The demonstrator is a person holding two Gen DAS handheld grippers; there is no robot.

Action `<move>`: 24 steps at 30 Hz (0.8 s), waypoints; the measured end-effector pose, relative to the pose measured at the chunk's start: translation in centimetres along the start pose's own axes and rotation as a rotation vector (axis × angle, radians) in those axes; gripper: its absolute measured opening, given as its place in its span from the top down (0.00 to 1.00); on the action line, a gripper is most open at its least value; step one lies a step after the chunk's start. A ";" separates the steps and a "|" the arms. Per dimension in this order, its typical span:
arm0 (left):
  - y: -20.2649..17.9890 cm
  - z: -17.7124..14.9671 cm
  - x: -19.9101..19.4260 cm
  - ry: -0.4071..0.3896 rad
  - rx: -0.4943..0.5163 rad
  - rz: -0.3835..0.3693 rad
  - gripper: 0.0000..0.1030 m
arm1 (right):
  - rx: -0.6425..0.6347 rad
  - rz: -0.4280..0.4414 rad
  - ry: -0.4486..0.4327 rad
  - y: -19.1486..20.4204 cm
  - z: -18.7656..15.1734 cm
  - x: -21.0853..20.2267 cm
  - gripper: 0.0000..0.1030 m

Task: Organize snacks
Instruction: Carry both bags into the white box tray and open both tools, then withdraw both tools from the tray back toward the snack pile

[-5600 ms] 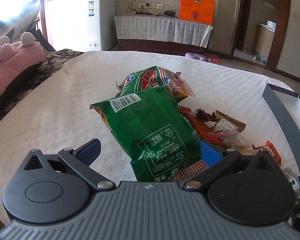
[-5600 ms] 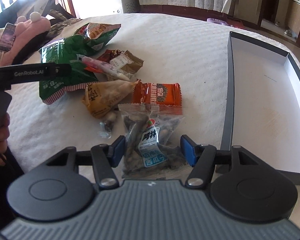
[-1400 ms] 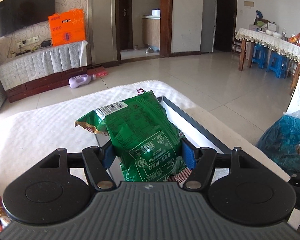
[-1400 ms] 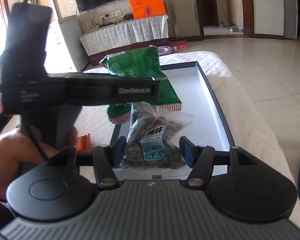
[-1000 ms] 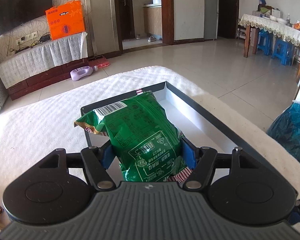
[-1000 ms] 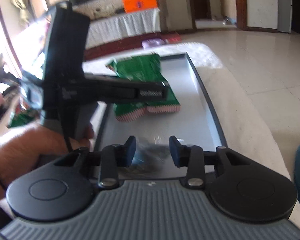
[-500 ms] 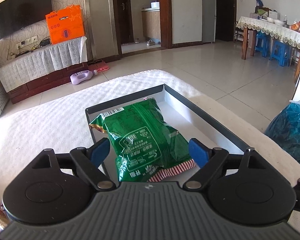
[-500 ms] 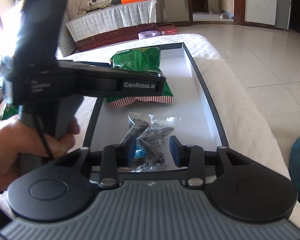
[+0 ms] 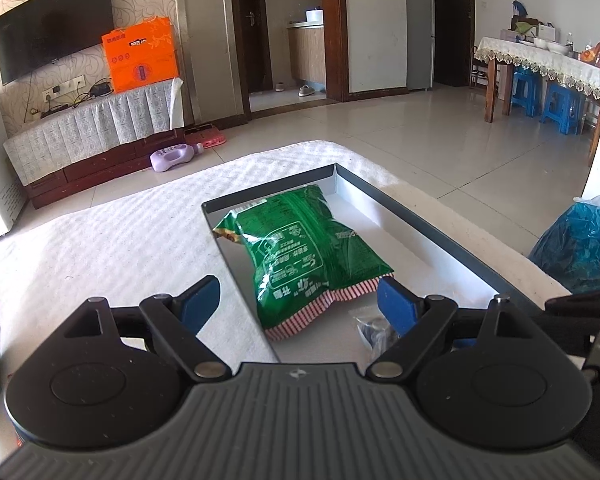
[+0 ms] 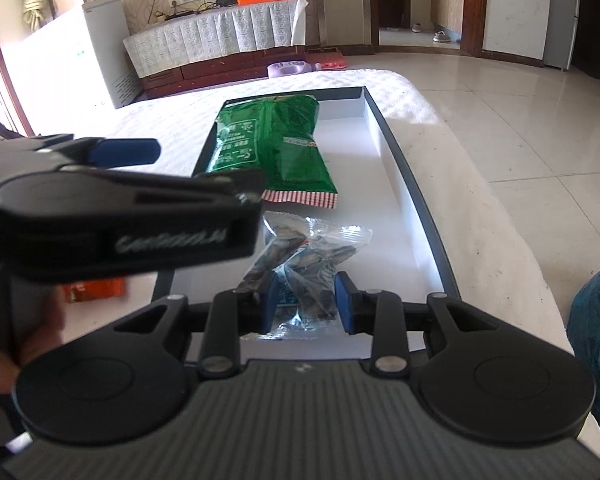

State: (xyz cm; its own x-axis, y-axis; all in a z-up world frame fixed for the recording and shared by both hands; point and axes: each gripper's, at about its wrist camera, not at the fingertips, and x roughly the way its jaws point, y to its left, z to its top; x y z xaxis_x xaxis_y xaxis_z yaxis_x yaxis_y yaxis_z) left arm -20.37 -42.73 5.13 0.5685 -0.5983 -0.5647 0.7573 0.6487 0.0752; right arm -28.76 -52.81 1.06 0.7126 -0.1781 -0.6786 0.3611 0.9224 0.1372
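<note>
White bedding [image 9: 112, 240] carried a shallow tray [image 9: 440, 236]; inside lay the green snack bag [image 9: 308, 252], released by the left gripper [image 9: 300, 304], fingers apart. The right gripper [image 10: 306, 300] was closing around a clear seed packet [image 10: 308, 252].

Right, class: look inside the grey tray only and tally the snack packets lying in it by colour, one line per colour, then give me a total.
In the grey tray:
Green packets: 1, the green packet at the far end
Clear packets: 1, the clear packet of dark seeds at the near end
Total: 2
</note>
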 end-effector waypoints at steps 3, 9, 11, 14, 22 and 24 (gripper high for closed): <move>0.1 -0.6 -1.3 0.003 -0.002 0.009 0.14 | 0.020 0.022 -0.041 -0.1 0.1 -1.0 0.67; 0.7 -1.3 -3.8 0.003 -0.024 0.038 0.12 | -0.007 0.035 -0.047 0.6 -0.1 -1.8 0.65; 1.0 -1.6 -4.6 0.002 -0.033 0.049 0.12 | -0.015 0.030 -0.051 0.7 -0.2 -2.0 0.63; 1.7 -2.0 -6.0 -0.001 -0.049 0.066 0.12 | -0.012 0.019 -0.057 0.5 -0.3 -2.3 0.61; 3.8 -3.6 -9.8 0.000 -0.087 0.106 0.11 | 0.000 0.037 -0.091 0.8 -0.5 -3.0 0.61; 4.2 -4.2 -10.5 0.004 -0.099 0.114 0.11 | -0.013 0.050 -0.100 1.3 -0.5 -3.2 0.61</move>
State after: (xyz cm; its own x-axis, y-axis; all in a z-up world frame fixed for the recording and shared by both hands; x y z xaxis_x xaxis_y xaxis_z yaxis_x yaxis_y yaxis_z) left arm -24.47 -31.79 7.93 0.6479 -0.5161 -0.5601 0.6520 0.7560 0.0577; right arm -30.88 -50.85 3.02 0.7864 -0.1648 -0.5953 0.3166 0.9351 0.1593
